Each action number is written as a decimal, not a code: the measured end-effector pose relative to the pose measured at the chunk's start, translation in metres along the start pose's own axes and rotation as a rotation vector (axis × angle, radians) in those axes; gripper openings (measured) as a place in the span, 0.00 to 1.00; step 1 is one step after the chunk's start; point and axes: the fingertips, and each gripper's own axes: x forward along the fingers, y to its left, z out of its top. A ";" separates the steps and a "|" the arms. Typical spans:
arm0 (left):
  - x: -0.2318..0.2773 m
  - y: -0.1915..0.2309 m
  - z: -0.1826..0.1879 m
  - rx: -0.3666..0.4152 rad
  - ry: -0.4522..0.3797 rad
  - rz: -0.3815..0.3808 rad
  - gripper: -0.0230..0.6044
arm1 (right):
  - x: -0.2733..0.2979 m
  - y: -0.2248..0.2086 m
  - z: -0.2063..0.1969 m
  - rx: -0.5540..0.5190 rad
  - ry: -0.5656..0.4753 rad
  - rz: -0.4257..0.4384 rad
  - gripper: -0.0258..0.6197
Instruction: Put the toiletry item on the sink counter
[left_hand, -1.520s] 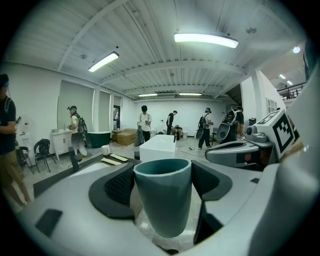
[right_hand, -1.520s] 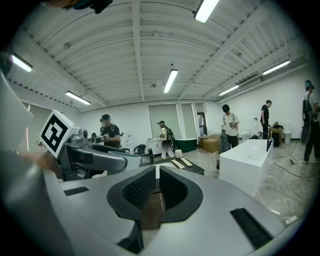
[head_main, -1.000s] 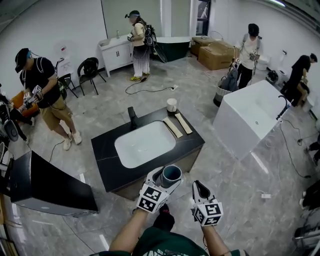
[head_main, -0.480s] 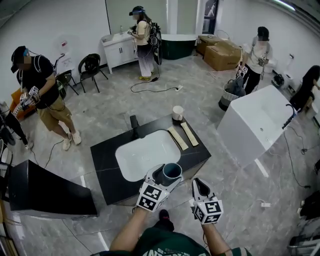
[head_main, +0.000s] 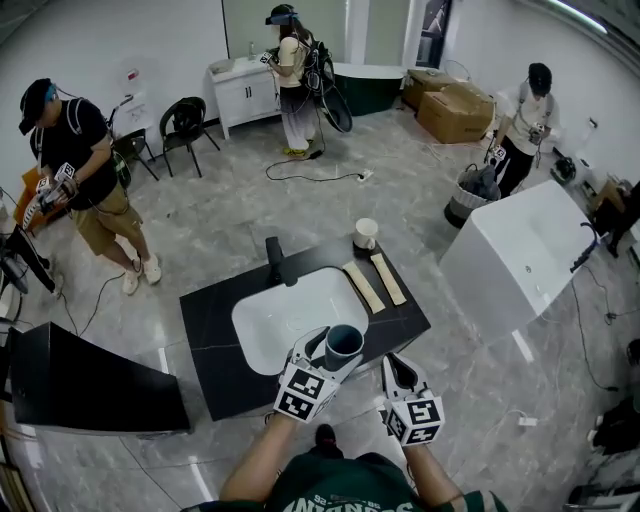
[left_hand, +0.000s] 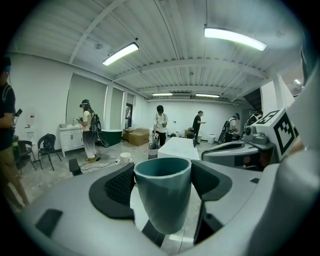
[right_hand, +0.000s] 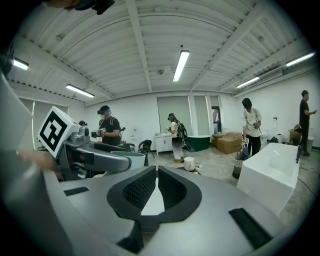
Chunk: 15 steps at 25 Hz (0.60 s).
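My left gripper (head_main: 335, 352) (left_hand: 162, 187) is shut on a teal cup (head_main: 343, 345) (left_hand: 163, 195), held upright over the near edge of the black sink counter (head_main: 205, 320). The counter holds a white basin (head_main: 290, 310) and a black faucet (head_main: 275, 258). My right gripper (head_main: 397, 372) (right_hand: 156, 189) hangs just right of the cup, shut with nothing between its pads. In the right gripper view the cup's rim (right_hand: 127, 156) shows beside the left gripper.
On the counter's far right stand a white cup (head_main: 366, 233) and two pale wooden strips (head_main: 376, 282). A white bathtub (head_main: 520, 258) is to the right, a black box (head_main: 85, 380) to the left. Three people stand around the room; a cable (head_main: 310, 175) lies on the floor.
The counter has come nearer and lower in the head view. Both grippers keep the same pose, the cup now over the counter's near edge.
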 end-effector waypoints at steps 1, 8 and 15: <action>0.001 0.003 -0.001 -0.002 0.003 0.001 0.62 | 0.005 0.000 0.000 -0.001 0.001 0.005 0.11; 0.014 0.031 -0.003 -0.015 0.013 0.030 0.62 | 0.038 -0.003 0.005 -0.008 0.002 0.046 0.11; 0.050 0.061 0.004 -0.027 0.015 0.065 0.62 | 0.081 -0.025 0.019 -0.020 -0.006 0.085 0.11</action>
